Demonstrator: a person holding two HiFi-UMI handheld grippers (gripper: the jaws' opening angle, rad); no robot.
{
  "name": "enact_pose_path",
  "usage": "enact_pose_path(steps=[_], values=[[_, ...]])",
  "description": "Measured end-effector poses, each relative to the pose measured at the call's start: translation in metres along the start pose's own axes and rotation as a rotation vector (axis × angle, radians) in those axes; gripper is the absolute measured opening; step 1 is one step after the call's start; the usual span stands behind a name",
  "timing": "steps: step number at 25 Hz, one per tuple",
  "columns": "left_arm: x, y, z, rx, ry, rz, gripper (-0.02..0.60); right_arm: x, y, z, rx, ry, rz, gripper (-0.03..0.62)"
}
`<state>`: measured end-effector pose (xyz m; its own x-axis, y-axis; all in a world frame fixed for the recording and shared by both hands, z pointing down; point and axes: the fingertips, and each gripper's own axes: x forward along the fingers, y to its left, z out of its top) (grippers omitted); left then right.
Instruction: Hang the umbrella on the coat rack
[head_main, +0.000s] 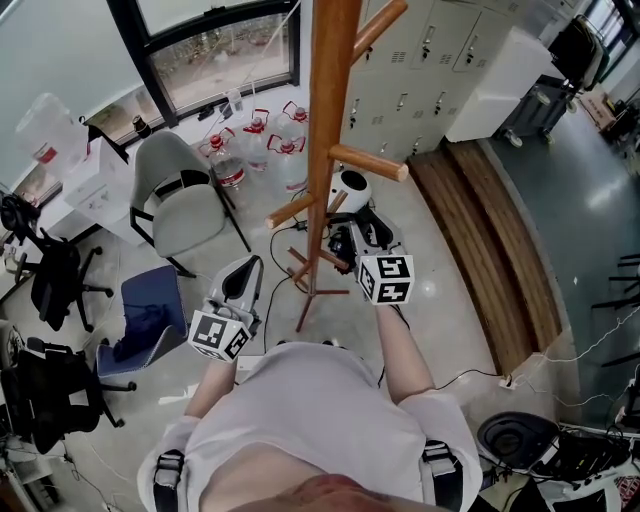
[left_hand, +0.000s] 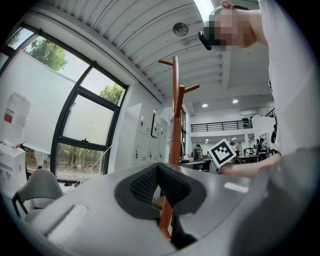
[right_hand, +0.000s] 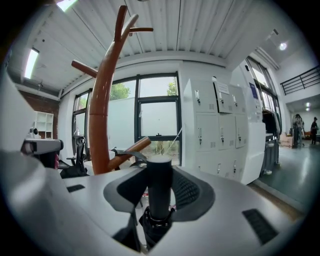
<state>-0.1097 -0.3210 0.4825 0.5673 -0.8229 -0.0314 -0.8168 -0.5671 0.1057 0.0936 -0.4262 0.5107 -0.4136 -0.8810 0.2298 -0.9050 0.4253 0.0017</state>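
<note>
**Right gripper view:** right claw (right_hand: 160, 190) is clenched on the umbrella (right_hand: 160, 172), pads on either side of its black handle. The handle stands upright between the jaws, and the folded canopy (right_hand: 150, 227) hangs below them. Likely reason: a grip on the shaft leaves the handle top free and lets the weight hang straight instead of swinging at the rack. The coat rack (right_hand: 102, 115) is ahead and left of the handle. Its low peg (right_hand: 131, 148) slopes up toward the handle top, near but apart. Umbrella not hung yet.

**Left gripper view:** left claw (left_hand: 159, 187) is closed on nothing, pads meeting. The rack pole runs up beyond the gap, not between the pads. The right claw's marker cube (left_hand: 222, 152) shows off to the right. Left claw looks parked: this is a one-claw job, so it is held level and clear.

**Head view:** the person faces the rack, whose base is on the floor (head_main: 440, 300). The right claw sits just beside the pole, below the right-hand peg (head_main: 368, 162). The umbrella is under that claw, mostly hidden by it. The left claw is well apart, down-left of the pole, with no contact with the umbrella. Judgement: approach phase. The next move needs a loop or hook on the handle lined up with a peg, and no view shows one clearly.
</note>
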Motion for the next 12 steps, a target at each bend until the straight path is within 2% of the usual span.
enact_pose_path(steps=[12], values=[[-0.006, -0.003, 0.000, 0.003, 0.001, -0.008, 0.011, 0.009, 0.013, -0.054, 0.032, 0.140, 0.029, 0.152]])
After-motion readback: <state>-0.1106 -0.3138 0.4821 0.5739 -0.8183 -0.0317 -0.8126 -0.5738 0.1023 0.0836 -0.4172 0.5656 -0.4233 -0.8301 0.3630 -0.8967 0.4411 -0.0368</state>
